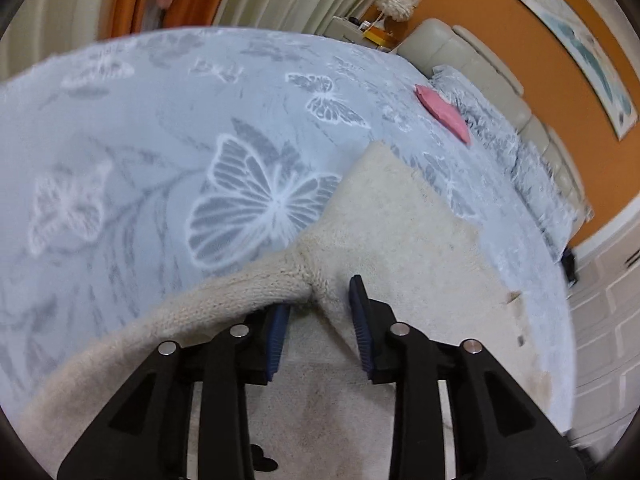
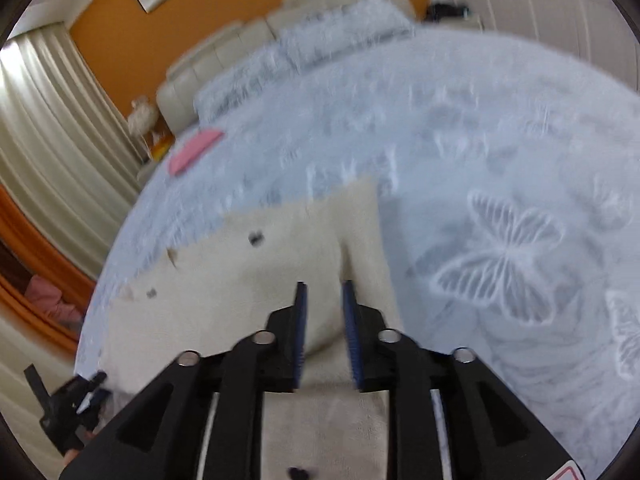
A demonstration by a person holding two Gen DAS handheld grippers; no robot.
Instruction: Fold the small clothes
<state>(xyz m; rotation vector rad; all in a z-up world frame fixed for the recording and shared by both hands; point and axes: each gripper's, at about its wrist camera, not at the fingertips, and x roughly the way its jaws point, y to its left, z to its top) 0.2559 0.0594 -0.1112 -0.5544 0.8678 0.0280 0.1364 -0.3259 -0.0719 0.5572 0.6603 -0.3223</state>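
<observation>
In the left wrist view, the left gripper [image 1: 320, 300] stands with its 2 jaws parted and a clear gap between the blue pads; a ribbed knit edge of the cream garment [image 1: 400, 240] is draped over the left-hand pad and bunches just ahead of the gap, though no pinch is visible. The garment spreads ahead and beneath the tongs on the butterfly blanket [image 1: 140, 140]; a folded pink cloth [image 1: 444, 114] lies well apart, far ahead to the right. In the right wrist view, blurred, the right gripper [image 2: 324, 292] also has its jaws apart, nothing pressed between them, the cream fabric lying directly under and ahead. The knit looks soft, light and floppy, likely to sag and stretch, so the thicker ribbed hem or a corner seems the best hold. No containers show.
</observation>
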